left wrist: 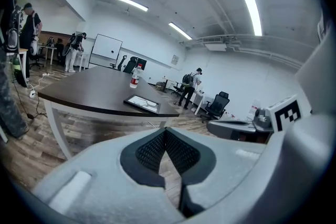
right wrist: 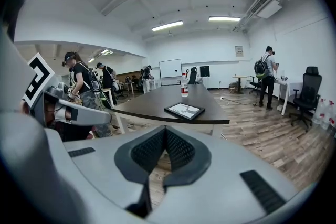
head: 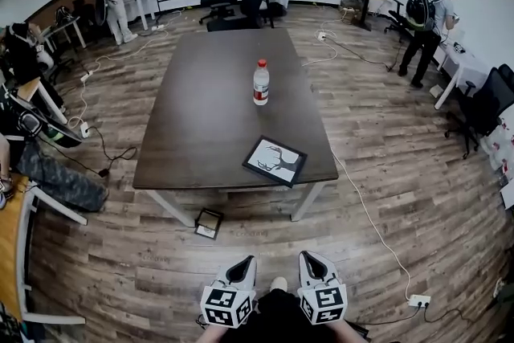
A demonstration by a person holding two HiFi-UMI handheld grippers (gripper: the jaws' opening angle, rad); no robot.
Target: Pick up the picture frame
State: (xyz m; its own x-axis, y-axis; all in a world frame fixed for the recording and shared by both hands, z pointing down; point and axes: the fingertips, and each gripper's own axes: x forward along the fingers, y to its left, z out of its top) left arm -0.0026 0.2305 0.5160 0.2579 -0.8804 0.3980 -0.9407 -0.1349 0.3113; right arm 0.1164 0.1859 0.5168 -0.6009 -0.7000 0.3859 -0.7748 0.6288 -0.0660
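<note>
Your left gripper (head: 243,261) and right gripper (head: 310,257) are both closed, jaws together with nothing between them. They sit side by side, well short of the table (head: 201,116). The picture frame (head: 275,161) lies flat ahead of both on the table's near right corner, more in line with your right gripper. A water bottle (head: 261,83) stands upright beyond the frame, mid-table.

Picture frame (head: 275,161) artwork too small; bottle (head: 261,83) label unreadable.

left gripper (head: 244,261): closed, empty | right gripper (head: 310,257): closed, empty | both angled down
</note>
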